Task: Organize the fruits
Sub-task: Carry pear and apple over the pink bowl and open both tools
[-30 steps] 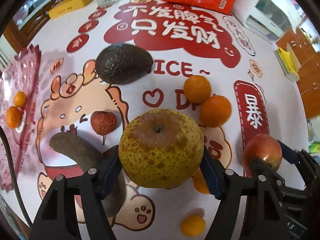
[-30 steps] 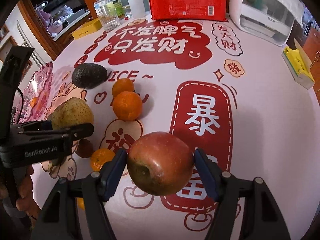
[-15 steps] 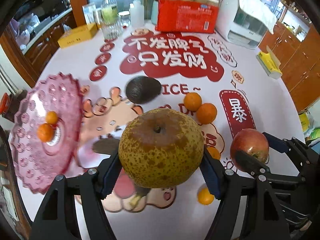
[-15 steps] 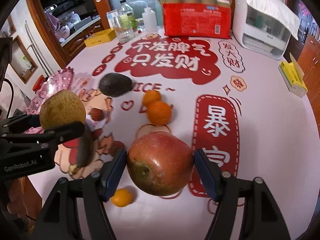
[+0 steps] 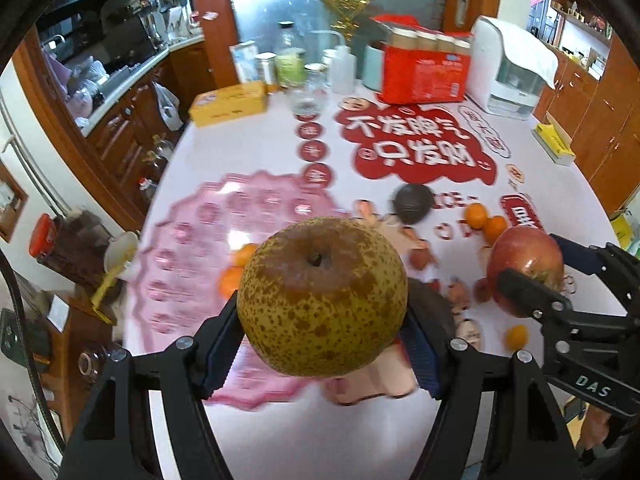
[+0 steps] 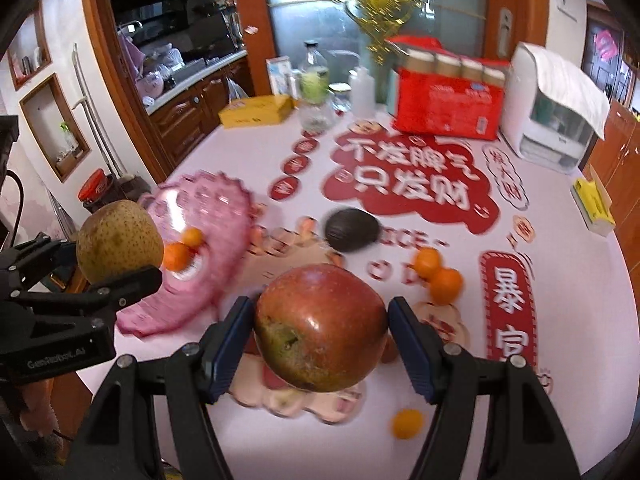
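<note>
My left gripper (image 5: 322,350) is shut on a speckled yellow-brown pear (image 5: 322,296), held high over the table. My right gripper (image 6: 320,344) is shut on a red apple (image 6: 320,326), also lifted; the apple (image 5: 526,268) and the pear (image 6: 118,240) each show in the other wrist view. A pink scalloped plate (image 5: 192,248) (image 6: 216,208) lies at the table's left side with two small oranges (image 6: 182,250) on it. On the cloth remain a dark avocado (image 6: 351,229), two mandarins (image 6: 438,274) and a small orange fruit (image 6: 406,423).
The table's far end holds a red carton (image 6: 448,108), a white appliance (image 6: 552,120), a yellow box (image 6: 256,114), bottles and a glass (image 6: 316,80). A yellow tissue pack (image 6: 594,208) lies near the right edge. Wooden cabinets stand left of the table.
Both grippers rose and drew back from the table with pear and apple still gripped. The views swung left, bringing the pink plate under the pear.
</note>
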The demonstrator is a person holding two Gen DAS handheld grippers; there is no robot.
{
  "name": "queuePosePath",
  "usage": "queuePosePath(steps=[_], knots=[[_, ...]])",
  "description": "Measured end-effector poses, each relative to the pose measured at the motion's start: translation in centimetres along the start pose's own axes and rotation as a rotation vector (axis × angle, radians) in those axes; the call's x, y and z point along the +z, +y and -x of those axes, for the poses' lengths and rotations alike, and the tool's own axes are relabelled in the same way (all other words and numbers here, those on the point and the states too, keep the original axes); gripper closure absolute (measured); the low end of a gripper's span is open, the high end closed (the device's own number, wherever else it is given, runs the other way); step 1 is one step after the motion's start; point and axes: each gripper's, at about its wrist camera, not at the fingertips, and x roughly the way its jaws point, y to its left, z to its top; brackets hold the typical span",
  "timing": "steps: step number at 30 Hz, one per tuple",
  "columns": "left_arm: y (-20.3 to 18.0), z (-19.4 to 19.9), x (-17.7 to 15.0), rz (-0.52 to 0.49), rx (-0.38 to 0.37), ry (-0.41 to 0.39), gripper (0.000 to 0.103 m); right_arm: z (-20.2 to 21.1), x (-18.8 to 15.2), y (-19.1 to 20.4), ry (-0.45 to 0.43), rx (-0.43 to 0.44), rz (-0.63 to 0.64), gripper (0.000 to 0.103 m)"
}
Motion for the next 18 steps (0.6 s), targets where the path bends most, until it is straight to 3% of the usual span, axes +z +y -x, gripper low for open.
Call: queuePosePath(steps=[9, 18], knots=[[10.8, -0.4, -0.4, -0.006, 0.022, -0.014, 0.031, -1.6, 2.0, 10.0, -0.042, -0.01, 0.003, 0.033], [14.3, -4.5, -0.8, -0.036, 0.023, 0.054, 0.031, -6.4, 2.5, 13.9, 0.011, -0.063, 0.043, 0.033]])
